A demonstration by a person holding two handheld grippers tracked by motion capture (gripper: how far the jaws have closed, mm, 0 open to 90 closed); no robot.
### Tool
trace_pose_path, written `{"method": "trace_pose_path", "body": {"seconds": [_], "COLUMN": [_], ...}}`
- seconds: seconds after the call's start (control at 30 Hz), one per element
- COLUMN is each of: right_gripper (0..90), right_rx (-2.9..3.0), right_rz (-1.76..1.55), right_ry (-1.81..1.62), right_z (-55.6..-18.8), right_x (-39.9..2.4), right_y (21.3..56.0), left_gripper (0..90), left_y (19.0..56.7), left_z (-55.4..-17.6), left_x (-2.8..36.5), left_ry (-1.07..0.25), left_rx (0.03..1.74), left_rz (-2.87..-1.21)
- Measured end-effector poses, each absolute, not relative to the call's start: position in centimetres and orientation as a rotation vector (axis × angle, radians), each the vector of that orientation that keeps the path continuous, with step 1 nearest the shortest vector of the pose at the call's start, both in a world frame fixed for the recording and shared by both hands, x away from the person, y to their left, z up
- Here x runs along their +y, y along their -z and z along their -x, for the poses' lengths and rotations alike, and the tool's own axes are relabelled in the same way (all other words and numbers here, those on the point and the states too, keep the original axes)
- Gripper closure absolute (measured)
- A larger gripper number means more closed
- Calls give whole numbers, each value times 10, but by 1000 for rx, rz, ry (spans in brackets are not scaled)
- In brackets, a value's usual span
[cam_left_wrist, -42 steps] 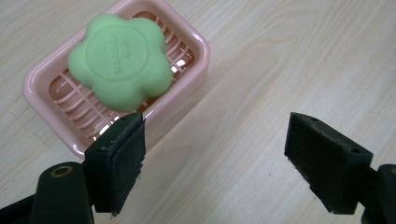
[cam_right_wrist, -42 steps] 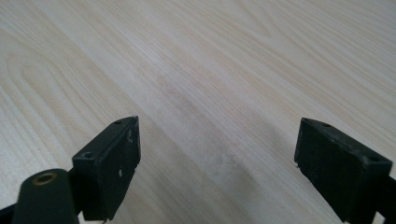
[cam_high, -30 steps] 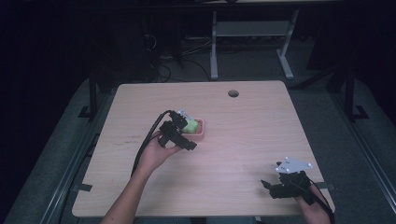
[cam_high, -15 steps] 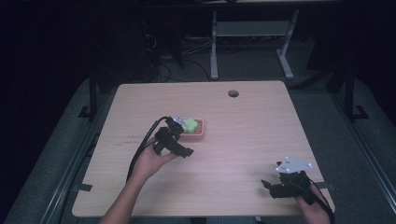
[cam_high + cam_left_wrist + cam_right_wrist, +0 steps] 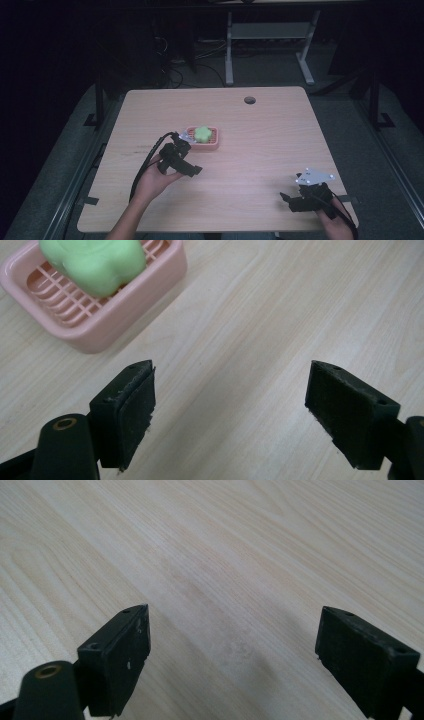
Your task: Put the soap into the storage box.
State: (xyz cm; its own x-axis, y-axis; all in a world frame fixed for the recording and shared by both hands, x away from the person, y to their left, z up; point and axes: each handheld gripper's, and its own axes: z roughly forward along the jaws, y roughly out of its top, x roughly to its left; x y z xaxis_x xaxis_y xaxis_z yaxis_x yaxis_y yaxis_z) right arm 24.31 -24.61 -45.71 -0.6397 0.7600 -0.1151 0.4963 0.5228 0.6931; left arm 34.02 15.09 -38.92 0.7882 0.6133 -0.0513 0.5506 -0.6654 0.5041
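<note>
A green flower-shaped soap lies in a pink slatted soap dish near the middle of the wooden table. My left gripper hovers just in front of the dish and to its left, jaws wide open, nothing between them. The dish sits at the upper left of the left gripper view. My right gripper rests low at the table's front right corner, open over bare wood, with its grey plate on top.
A round cable hole lies near the table's far edge. Metal desk legs and cables stand on the dark floor behind. The left gripper's black cable loops along the person's forearm.
My left gripper has drawn back from the soap dish toward the person and slightly left, leaving the soap in the dish. The right gripper has stayed where it was.
</note>
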Motion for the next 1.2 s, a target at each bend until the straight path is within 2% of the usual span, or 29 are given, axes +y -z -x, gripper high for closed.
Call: {"method": "trace_pose_path", "body": {"seconds": [1.2], "right_gripper": [138], "right_rx": [2364], "right_rz": [-1034], "right_ry": [-869], "right_z": [-245], "right_x": [-244], "right_y": [460], "left_gripper": [199], "left_y": [410], "left_z": [-302], "left_x": [193], "left_ry": [-164], "left_rx": [912], "left_rz": [-2447]}}
